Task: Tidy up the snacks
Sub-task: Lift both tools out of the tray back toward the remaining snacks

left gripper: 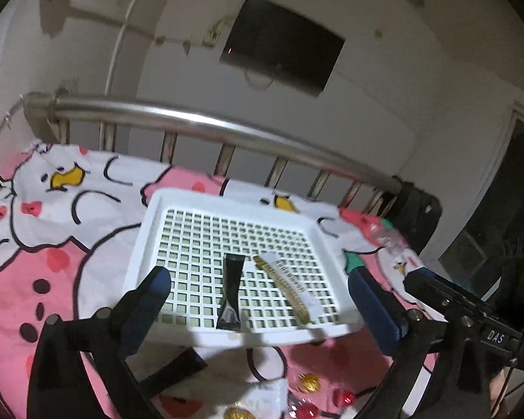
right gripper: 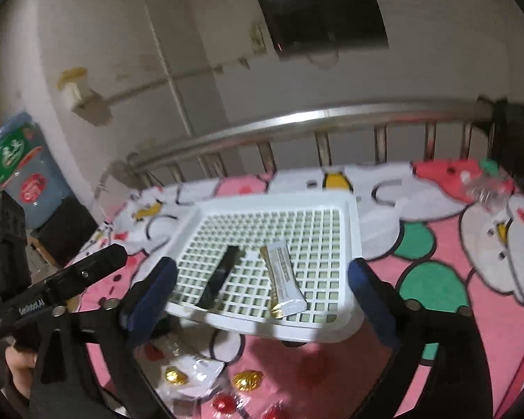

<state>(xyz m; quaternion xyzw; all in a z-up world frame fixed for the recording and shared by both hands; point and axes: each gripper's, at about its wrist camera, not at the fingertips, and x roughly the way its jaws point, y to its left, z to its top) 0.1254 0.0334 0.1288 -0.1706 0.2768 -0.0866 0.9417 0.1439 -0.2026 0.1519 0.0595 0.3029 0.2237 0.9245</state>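
A white plastic tray with a square-grid lattice floor [left gripper: 178, 206] [right gripper: 353, 244] sits on the bed in front of me, and two snacks lie inside it, near its front edge. One is a slim black foil sachet [left gripper: 231, 291] [right gripper: 220, 276] lying lengthwise toward me; the other is a long white and gold stick packet [left gripper: 290, 284] [right gripper: 284, 284] just beside it on the right, the two apart.

On the bed in front of the tray, loose sweets lie scattered: round gold-foil candies [left gripper: 309, 382] [right gripper: 248, 379], red-foil candies [left gripper: 346, 398] [right gripper: 225, 403] and a white paper-like wrapper [left gripper: 265, 396], whose contents I cannot make out through the blur. A flat black packet [left gripper: 173, 370] lies under the tray's front left corner.

My left fingers [left gripper: 258, 310] are spread wide, blue pads either side of the tray's front half, holding nothing. My right fingers [right gripper: 262, 300] are equally wide and bare, framing the same tray from the right. Each camera catches the other gripper's black body at its edge.

The bed wears a pink and white cartoon-print sheet [left gripper: 52, 230] [right gripper: 436, 255]. Beyond it runs a steel bed rail with upright bars [left gripper: 206, 125] [right gripper: 332, 115], then a pale wall carrying a dark rectangular panel [left gripper: 283, 43] [right gripper: 323, 14]. A blue water jug [right gripper: 21, 167] stands off to the left.
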